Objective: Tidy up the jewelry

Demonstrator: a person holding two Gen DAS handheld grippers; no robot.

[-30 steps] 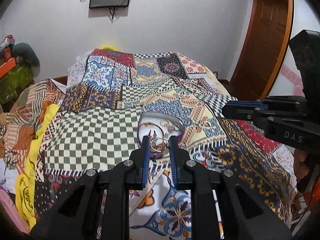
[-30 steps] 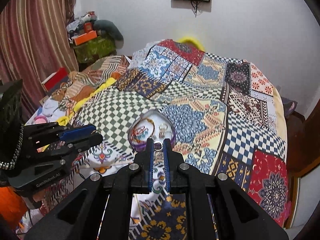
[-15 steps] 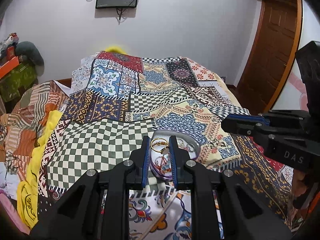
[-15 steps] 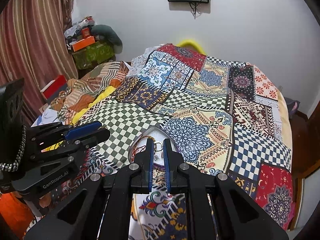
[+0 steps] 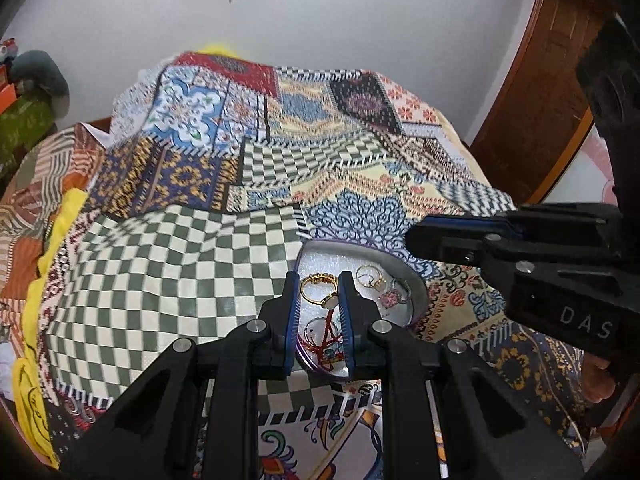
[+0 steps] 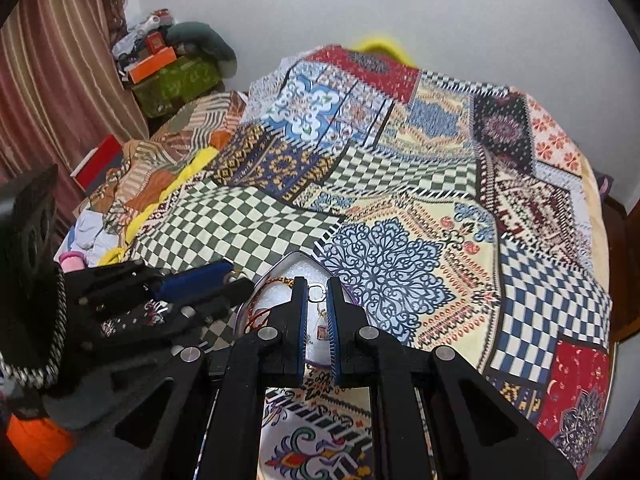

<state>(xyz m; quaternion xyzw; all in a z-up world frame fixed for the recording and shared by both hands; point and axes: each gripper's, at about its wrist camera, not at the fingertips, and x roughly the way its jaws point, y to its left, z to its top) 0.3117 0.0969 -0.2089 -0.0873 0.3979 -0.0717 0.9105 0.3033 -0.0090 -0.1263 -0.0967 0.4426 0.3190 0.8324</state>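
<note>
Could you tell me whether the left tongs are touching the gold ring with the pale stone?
Touching: in the left wrist view the gold ring sits pinched between the left tongs, its band meeting both blue pads above the dish.

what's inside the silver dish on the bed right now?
Inside the silver dish: a gold ring held between the left gripper fingers, thin gold rings, a pink-stone piece, red cord. Both grippers cover the near part; contents there are unseen.

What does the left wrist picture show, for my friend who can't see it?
The left tool holds a gold ring between its fingers over a silver tray of jewelry on a patchwork bedspread. The right tool reaches in from the right, above the tray's far edge.
</note>
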